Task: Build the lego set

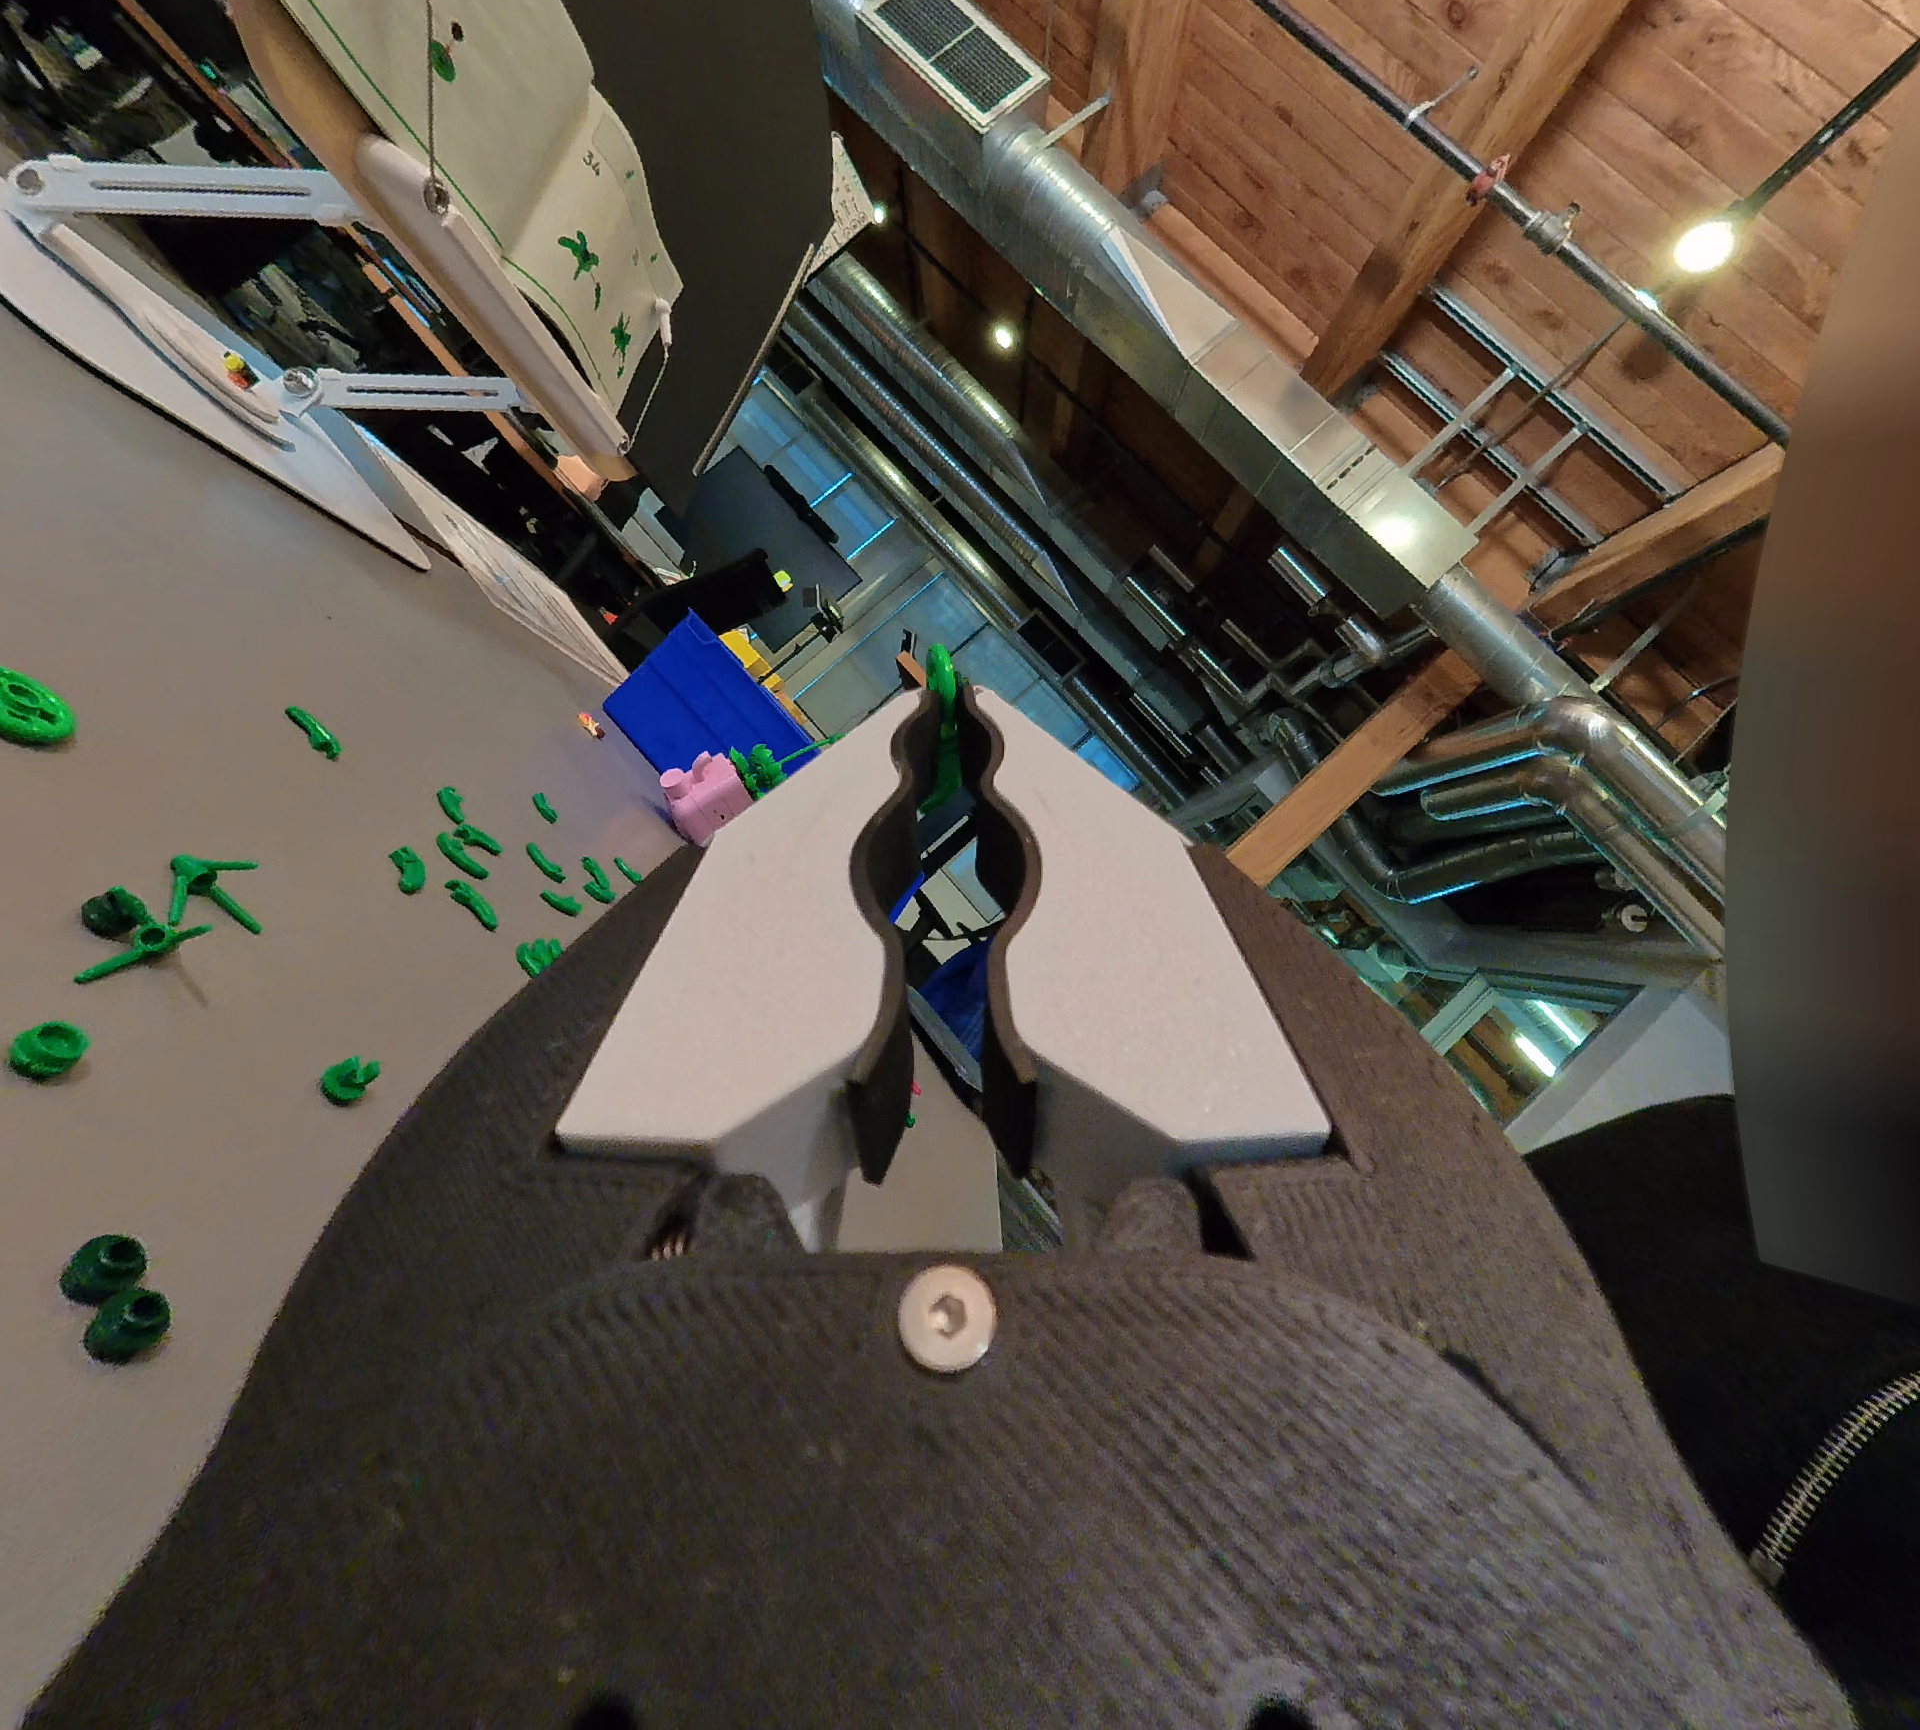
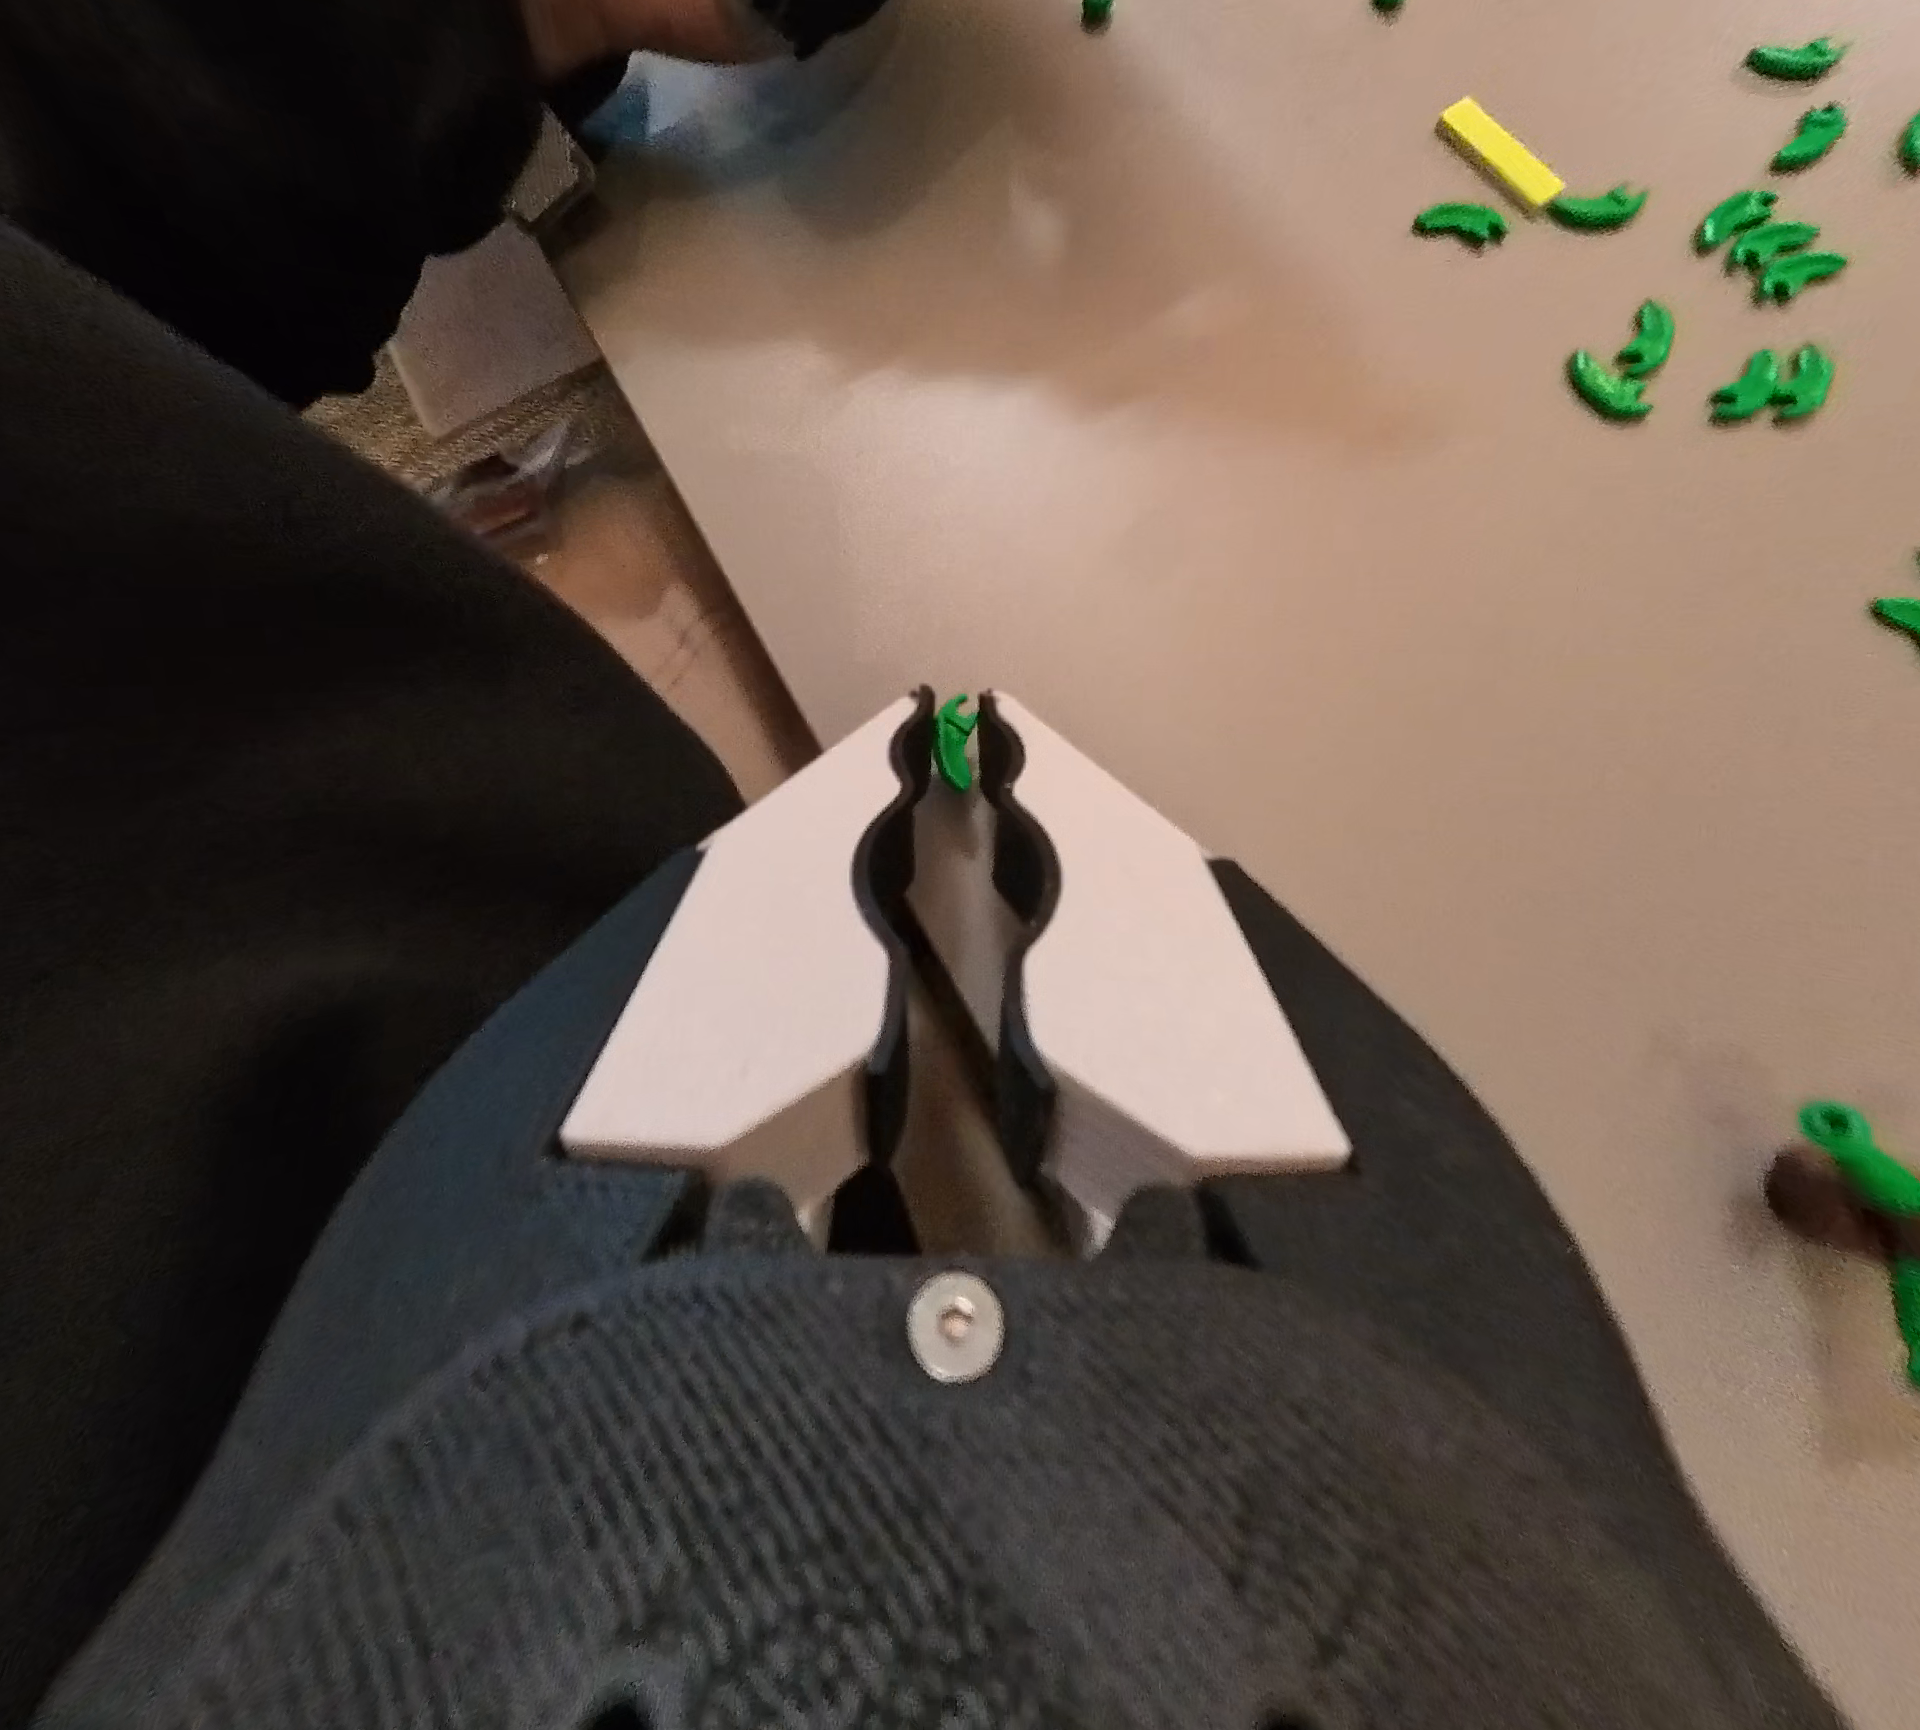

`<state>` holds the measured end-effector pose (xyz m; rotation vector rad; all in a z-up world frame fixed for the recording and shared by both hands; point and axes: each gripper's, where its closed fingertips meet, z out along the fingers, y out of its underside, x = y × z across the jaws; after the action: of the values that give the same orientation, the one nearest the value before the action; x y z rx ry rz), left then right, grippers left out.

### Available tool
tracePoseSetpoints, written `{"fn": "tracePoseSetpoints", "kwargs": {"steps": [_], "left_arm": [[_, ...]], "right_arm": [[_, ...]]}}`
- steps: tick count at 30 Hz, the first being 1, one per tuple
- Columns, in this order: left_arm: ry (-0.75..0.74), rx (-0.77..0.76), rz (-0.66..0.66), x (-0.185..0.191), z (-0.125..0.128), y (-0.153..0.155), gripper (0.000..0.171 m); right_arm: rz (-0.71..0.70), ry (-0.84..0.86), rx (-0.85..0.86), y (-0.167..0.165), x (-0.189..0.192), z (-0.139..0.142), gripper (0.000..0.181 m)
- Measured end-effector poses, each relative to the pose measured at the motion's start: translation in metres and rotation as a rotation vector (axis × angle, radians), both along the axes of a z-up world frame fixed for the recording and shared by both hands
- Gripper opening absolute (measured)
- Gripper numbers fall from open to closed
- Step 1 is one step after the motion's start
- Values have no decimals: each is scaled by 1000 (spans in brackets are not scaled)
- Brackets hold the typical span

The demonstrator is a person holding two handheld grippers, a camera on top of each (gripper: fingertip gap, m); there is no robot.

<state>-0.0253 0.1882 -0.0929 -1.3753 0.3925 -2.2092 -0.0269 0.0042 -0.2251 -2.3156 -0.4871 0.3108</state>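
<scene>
Both grippers are clenching tiny bits rn. Right gripper is pinching a small green leaf piece at its very tips, over the tabletop edge. Left gripper is gripping a green stem piece, tilted up w/ nothing underneath. Farther out, loose green leaves, yellow tile, pink brick. Risk imo: grip's so shallow either bit's probably popping out when they're pressed together, esp off the edge.

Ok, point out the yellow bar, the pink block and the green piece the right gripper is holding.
yellow bar (image 2: 1499, 153): right wrist view, middle of its flat top face.
pink block (image 1: 704, 794): left wrist view, centre of its side.
green piece (image 2: 952, 742): right wrist view, its curved body between the right gripper (image 2: 953, 712) fingertips.
</scene>
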Motion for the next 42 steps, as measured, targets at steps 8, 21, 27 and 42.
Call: {"fn": "tracePoseSetpoints", "kwargs": {"steps": [8,21,27,42], "left_arm": [[21,27,-16,8,-3,-7,0],[50,66,-10,13,-3,-13,0],[55,74,-6,15,-3,-14,0],[60,78,2,14,-2,-14,0]], "right_arm": [[-56,-83,33,-30,17,-7,7],[30,-208,197,-41,22,0,21],[123,-393,253,-42,21,-5,20],[183,-498,270,-41,14,-14,5]]}}
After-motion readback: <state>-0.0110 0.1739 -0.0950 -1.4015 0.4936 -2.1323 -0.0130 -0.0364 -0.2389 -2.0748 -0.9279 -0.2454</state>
